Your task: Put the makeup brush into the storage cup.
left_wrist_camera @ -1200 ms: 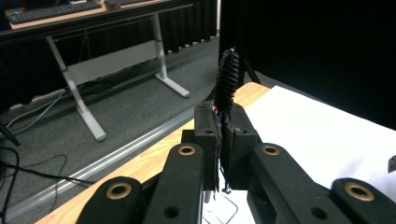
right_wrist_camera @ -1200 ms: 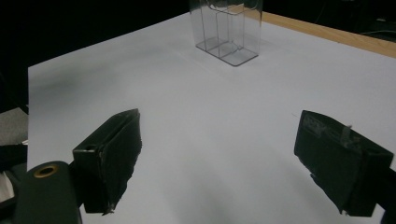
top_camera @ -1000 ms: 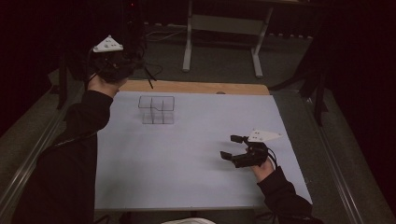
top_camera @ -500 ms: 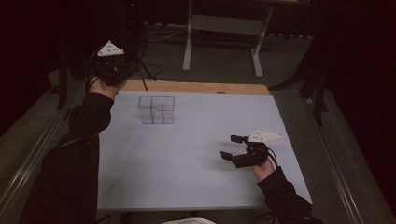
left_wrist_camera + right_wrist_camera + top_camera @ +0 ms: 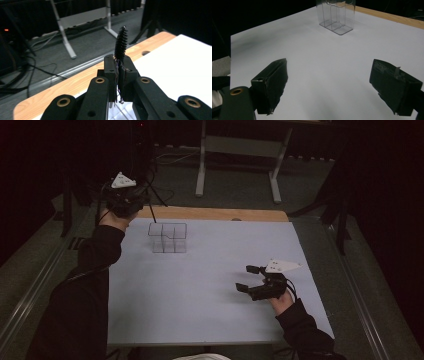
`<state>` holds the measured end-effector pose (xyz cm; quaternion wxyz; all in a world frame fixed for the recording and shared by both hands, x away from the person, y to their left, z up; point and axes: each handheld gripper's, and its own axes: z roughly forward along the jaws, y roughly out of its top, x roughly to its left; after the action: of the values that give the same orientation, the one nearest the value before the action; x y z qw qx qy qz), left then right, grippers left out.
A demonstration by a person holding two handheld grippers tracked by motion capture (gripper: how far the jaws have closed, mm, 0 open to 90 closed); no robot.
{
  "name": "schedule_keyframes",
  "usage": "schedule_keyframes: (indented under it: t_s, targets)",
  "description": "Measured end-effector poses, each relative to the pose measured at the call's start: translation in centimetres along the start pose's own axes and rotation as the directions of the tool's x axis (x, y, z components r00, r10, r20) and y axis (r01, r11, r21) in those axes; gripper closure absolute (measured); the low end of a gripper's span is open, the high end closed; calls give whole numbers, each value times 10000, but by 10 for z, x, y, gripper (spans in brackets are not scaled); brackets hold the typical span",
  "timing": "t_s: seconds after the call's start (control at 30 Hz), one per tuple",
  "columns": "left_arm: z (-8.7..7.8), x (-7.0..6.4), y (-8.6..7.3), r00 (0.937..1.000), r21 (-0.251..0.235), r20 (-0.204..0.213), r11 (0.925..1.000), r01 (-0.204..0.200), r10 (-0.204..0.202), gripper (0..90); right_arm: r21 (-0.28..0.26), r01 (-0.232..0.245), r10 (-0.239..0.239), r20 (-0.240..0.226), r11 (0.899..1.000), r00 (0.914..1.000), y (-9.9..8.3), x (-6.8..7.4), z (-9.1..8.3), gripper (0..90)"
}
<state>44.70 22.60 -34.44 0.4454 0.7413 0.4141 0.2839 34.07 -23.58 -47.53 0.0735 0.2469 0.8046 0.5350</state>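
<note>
Holding: the left hand-held gripper (image 5: 119,72) is clenched on a thin black wand with a bristly black spiral brush head (image 5: 121,43), which stands up from between the jaws, slightly tilted.
Brush position: the bristle head rises past the jaw tips in the left gripper view; a short end of the wand shows below the pads, over clear plastic at the bottom edge.
Left hand-held gripper location: in the high view the left hand-held gripper (image 5: 125,202) hangs raised at the far left corner of the desk, just left of and behind the clear plastic organiser box with open compartments (image 5: 168,238); a thin dark line runs down from it toward the box's far left corner.
Organiser: it stands upright on the white sheet covering the desk (image 5: 210,290), near the far edge, where a strip of bare light wood (image 5: 215,213) shows.
Right hand-held gripper: the right hand-held gripper (image 5: 248,278) is released, jaws spread wide with nothing between them, low over the near right part of the sheet, well apart from the organiser.
Right gripper view: the organiser (image 5: 336,15) stands far ahead, between the two spread jaws.
</note>
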Motion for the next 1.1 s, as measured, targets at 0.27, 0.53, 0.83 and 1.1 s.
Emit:
schedule_keyframes:
  t_s: [0.27, 0.53, 0.83, 1.1]
  targets:
    - [8, 0, -7, 9975, 394, -125, 9968, 696, -692, 642, 11, -1, 1, -21, 10000, 10000, 0, 0, 0, 148]
    - [3, -7, -8, 9954, -24, -424, 9963, 853, -854, 281, -13, -4, 4, -20, 10000, 10000, 0, 0, -1, 147]
    - [2, -15, -16, 9912, 74, -177, 9913, 1312, -1310, 154, -79, 43, -43, 20, 10000, 10000, 2, 1, -2, 147]
    - [-6, -15, -25, 9878, -141, 616, 9895, 1441, -1429, 14, -71, 12, -12, -6, 10000, 10000, 2, 1, -2, 147]
